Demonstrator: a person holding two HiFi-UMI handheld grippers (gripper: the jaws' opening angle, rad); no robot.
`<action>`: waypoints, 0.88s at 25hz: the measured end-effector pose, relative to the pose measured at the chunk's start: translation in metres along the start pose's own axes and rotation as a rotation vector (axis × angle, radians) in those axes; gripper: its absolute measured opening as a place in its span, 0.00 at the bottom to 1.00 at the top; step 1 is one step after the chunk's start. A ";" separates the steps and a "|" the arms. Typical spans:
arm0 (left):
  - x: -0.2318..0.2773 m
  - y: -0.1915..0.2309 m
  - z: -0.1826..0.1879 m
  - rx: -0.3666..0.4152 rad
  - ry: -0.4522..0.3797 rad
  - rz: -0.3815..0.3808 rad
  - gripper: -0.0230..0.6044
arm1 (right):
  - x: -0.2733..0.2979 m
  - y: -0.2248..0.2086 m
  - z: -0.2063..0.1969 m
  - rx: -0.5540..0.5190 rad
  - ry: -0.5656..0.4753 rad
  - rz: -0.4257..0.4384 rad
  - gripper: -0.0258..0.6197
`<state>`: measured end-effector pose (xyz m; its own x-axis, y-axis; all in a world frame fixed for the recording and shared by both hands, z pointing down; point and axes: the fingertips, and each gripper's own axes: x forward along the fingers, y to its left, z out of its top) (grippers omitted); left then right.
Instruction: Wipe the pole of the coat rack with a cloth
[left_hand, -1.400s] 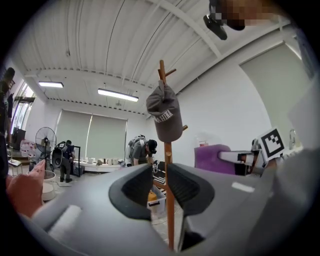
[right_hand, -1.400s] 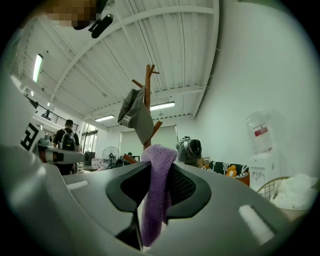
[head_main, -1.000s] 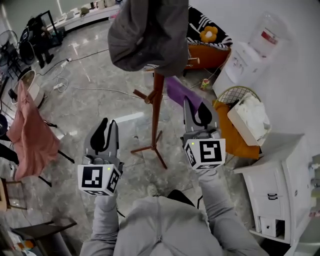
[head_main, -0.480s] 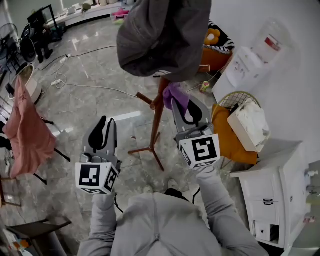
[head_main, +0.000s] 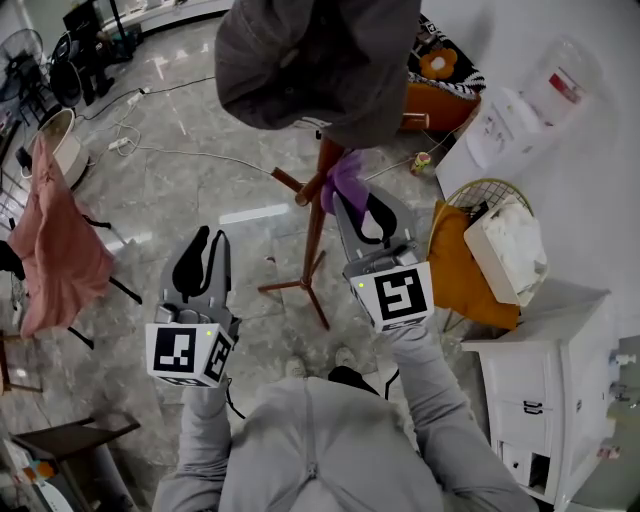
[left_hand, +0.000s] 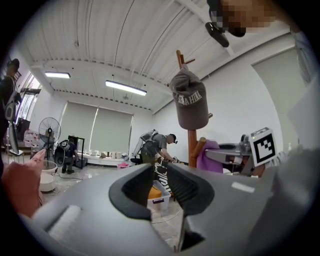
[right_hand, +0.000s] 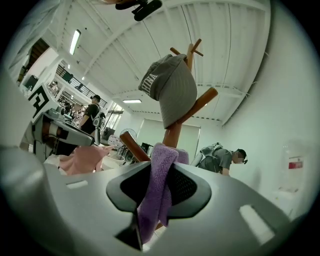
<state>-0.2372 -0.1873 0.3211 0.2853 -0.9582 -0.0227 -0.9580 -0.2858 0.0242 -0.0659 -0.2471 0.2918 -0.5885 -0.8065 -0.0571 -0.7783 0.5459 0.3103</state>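
Note:
A brown wooden coat rack pole (head_main: 315, 225) stands on the marble floor with a grey cap (head_main: 320, 60) hung on top. My right gripper (head_main: 352, 197) is shut on a purple cloth (head_main: 345, 178), which lies against the pole just under the cap, by a side peg. In the right gripper view the cloth (right_hand: 159, 192) hangs between the jaws with the pole (right_hand: 172, 136) right behind it. To the left of the pole and lower, my left gripper (head_main: 207, 240) holds nothing; its jaws (left_hand: 160, 172) stand a narrow gap apart.
A pink garment (head_main: 55, 250) hangs on a stand at the left. At the right are an orange cushion (head_main: 462, 285), a wire basket (head_main: 480, 190), a white cabinet (head_main: 560, 345) and a water dispenser (head_main: 520, 110). Cables (head_main: 180, 155) run over the floor. People (left_hand: 152, 147) work far behind.
My right gripper has carried the purple cloth left and up, from off to the right of the pole to against it under the cap. The left gripper has barely moved.

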 end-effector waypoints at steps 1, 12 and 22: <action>0.000 0.001 -0.002 0.001 0.005 0.005 0.18 | 0.001 0.000 -0.005 0.010 0.000 -0.001 0.16; -0.004 0.001 -0.019 0.016 0.062 0.025 0.18 | 0.000 0.014 -0.065 0.087 0.061 0.003 0.16; -0.011 0.000 -0.026 0.061 0.107 0.023 0.18 | -0.005 0.027 -0.123 0.221 0.150 -0.025 0.16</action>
<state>-0.2400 -0.1772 0.3475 0.2615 -0.9615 0.0843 -0.9634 -0.2653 -0.0379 -0.0569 -0.2569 0.4176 -0.5420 -0.8362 0.0843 -0.8310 0.5482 0.0946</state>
